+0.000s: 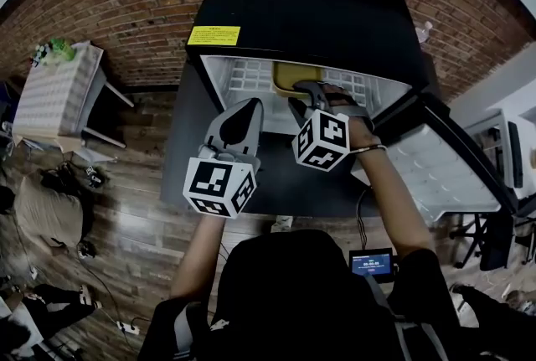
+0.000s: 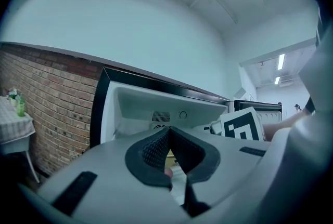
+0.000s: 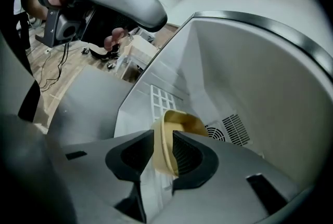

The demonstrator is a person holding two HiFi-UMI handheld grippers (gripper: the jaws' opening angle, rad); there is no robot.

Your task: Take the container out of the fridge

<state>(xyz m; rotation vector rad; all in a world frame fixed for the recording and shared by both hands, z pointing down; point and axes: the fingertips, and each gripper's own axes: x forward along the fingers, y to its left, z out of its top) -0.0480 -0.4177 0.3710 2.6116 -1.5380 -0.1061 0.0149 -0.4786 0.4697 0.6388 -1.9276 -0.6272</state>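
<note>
Yellow container (image 1: 291, 76) is not out yet. It sits inside the fridge (image 1: 318, 7), upper centre of the head view, with the door (image 1: 444, 171) swung open at right. Right gripper (image 3: 162, 137) is reached in, jaws spread wide with the container's rim wall between them, pads not clamped on it. Left gripper (image 2: 169, 132) hangs just outside the opening, jaws tip to tip, holding nothing. Done: door open, reach made. Left, I'd say: clamp the rim, pull out.
</note>
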